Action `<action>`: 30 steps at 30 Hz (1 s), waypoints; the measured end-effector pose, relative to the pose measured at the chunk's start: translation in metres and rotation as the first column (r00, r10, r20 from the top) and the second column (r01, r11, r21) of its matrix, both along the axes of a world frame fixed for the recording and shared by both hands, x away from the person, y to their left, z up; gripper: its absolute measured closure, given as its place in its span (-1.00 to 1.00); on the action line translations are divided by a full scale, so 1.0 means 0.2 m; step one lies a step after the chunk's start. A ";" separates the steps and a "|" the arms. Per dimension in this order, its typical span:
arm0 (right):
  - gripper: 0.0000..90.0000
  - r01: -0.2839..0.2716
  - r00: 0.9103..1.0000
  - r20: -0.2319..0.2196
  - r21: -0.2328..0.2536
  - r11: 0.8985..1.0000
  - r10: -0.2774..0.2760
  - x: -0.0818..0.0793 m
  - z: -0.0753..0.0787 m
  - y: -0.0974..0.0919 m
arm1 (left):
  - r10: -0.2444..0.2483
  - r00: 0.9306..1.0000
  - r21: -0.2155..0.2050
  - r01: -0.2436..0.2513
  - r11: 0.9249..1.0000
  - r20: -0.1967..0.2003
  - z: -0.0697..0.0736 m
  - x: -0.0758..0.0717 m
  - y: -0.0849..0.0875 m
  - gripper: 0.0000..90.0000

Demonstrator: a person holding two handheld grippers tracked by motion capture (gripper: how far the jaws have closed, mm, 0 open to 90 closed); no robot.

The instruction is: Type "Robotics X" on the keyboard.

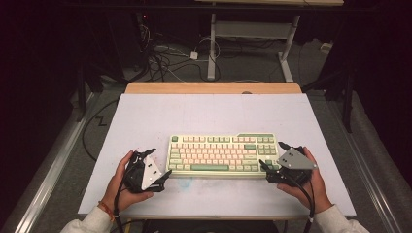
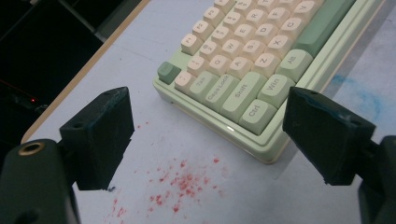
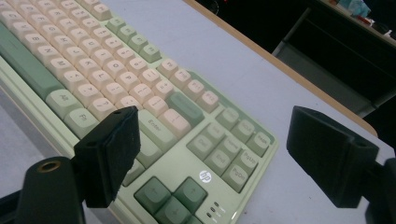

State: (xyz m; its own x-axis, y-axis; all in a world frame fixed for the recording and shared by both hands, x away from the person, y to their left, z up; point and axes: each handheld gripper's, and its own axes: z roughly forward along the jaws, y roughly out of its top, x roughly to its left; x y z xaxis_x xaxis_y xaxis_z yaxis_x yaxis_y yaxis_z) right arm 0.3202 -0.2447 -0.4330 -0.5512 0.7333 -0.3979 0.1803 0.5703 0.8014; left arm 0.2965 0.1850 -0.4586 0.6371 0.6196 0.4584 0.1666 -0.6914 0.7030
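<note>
Keyboard (image 1: 222, 155) flat on white table (image 1: 204, 114), left gripper (image 1: 154, 167) and right gripper (image 1: 272, 162) at its ends, fingers spread open, gripping nothing

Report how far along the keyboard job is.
Done: both grippers are positioned at the ends of the keyboard, left gripper at its left end, right gripper at its right. In hand: nothing; both sets of jaws stand open, straddling the corners. Left: closing on the keyboard and moving it.

Left gripper (image 1: 156, 164), held in the left hand (image 1: 124, 182) near the table's front-left corner: jaws spread wide, gripping nothing. Right gripper (image 1: 272, 158), held in the right hand (image 1: 308, 182) toward the front-right: jaws likewise parted and empty.
</note>
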 end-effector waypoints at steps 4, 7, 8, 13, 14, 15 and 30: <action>-0.61 0.007 1.000 -0.001 0.001 1.000 -0.007 -0.01 -0.01 -0.03 | 0.006 1.000 -0.003 -0.006 1.000 -0.002 -0.01 -0.01 0.02 -0.66; -0.61 0.019 1.000 0.005 -0.002 1.000 -0.019 -0.02 -0.02 -0.05 | 0.004 1.000 0.006 -0.004 1.000 -0.006 -0.02 -0.02 0.03 -0.66; -0.61 0.021 1.000 0.008 0.005 1.000 -0.022 -0.02 -0.02 -0.06 | 0.001 1.000 0.007 -0.001 1.000 -0.008 -0.02 -0.02 0.03 -0.66; -0.61 0.043 0.999 0.002 0.023 0.999 -0.043 -0.03 -0.04 -0.10 | -0.004 1.000 0.007 0.005 1.000 -0.022 -0.03 -0.02 0.05 -0.66; -0.61 0.049 0.999 0.004 0.022 0.999 -0.049 -0.03 -0.05 -0.11 | -0.001 1.000 0.012 0.001 1.000 -0.024 -0.04 -0.02 0.05 -0.66; -0.60 0.057 0.998 0.007 0.019 0.998 -0.057 -0.04 -0.06 -0.12 | 0.003 1.000 0.005 -0.002 1.000 -0.028 -0.04 -0.02 0.06 -0.66; -0.61 0.124 0.991 -0.051 0.038 0.992 -0.122 -0.09 -0.15 -0.24 | 0.049 0.992 0.009 -0.049 0.999 -0.113 -0.13 -0.05 0.19 -0.66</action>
